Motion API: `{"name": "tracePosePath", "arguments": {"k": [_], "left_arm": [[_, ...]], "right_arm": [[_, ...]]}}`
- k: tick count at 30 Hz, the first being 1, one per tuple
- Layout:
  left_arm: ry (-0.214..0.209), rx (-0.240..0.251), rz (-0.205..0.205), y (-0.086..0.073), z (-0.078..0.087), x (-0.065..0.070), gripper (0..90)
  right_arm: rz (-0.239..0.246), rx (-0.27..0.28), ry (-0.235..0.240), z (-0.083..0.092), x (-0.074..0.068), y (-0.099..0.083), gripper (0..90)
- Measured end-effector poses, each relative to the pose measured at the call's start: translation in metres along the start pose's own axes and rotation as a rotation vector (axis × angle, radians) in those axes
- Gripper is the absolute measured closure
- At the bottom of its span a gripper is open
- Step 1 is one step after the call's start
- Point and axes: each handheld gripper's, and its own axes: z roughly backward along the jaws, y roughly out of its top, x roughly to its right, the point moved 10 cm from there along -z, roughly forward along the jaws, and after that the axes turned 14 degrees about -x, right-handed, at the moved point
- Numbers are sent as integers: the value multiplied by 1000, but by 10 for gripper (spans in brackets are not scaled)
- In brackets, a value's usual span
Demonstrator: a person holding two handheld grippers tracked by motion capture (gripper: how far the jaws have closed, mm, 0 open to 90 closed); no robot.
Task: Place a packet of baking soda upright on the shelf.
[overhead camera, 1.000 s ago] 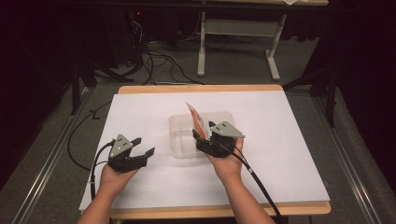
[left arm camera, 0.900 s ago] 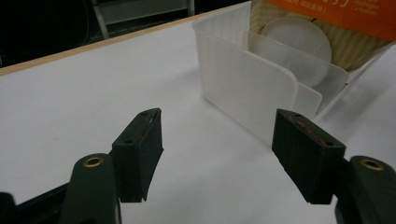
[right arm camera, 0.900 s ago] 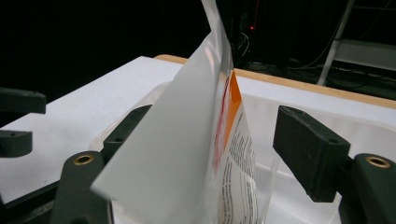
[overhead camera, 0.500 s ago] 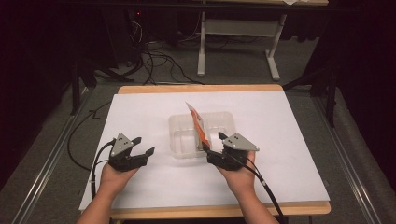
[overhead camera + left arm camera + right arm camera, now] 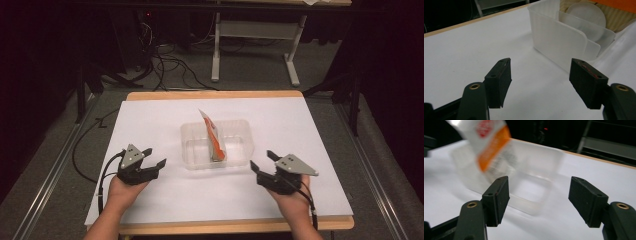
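A white-topped table [image 5: 310,135] with a wooden edge carries everything here. Near its middle sits a clear plastic container [image 5: 235,131], shallow and rectangular with rounded corners. An orange and white packet [image 5: 214,137] stands in it, tilted, its lower end down against the near wall of the container and its upper end rising past the far rim.

The left gripper [image 5: 151,160] rests at the near left of the table, held in the person's left hand [image 5: 119,192], well apart from the container. Its fingers [image 5: 499,81] stand apart with nothing between them, pointing toward the container's corner, which shows close ahead in the left gripper view.

The right gripper [image 5: 262,161] sits at the near right, held in the right hand [image 5: 295,202], just off the container's near right corner. Its fingers [image 5: 587,200] are also spread wide and empty; in the right gripper view the container and packet appear blurred beyond them
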Motion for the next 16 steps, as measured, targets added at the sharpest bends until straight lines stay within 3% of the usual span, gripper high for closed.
{"name": "tracePosePath", "arguments": {"k": [1, 2, 3, 4, 5, 7, 8, 9, 10, 13, 16], "left_arm": [[-3, -3, 1, -1, 0, 0, 345], [-3, -3, 1, -1, 0, 0, 345], [-4, -6, 4, -1, -2, 1, 345], [-4, -6, 4, -1, -2, 1, 345], [-5, -12, 2, -2, -3, 1, 345], [-2, -31, -1, -4, -7, 2, 345], [-2, -31, -1, -4, -7, 2, 345], [1, -39, -1, -5, -8, 3, 343], [8, -48, 4, -5, -9, 4, 342], [14, -45, 1, -3, -8, 9, 339], [13, -47, -10, -3, -8, 13, 337]], "right_arm": [[-30, -18, -44, 7, 25, -9, 336], [-30, -18, -44, 7, 25, -9, 336], [-84, -37, -80, 16, 52, -21, 337], [-84, -37, -80, 16, 52, -21, 337], [-103, -44, -97, 19, 61, -26, 338], [-164, -49, -159, 31, 94, -50, 341], [-182, -39, -165, 33, 103, -61, 358], [-212, -41, -168, 32, 110, -72, 379], [-246, -84, -140, 28, 116, -83, 367], [-253, -112, -150, 26, 128, -94, 370], [-264, -116, -136, 24, 130, -96, 367]]}}
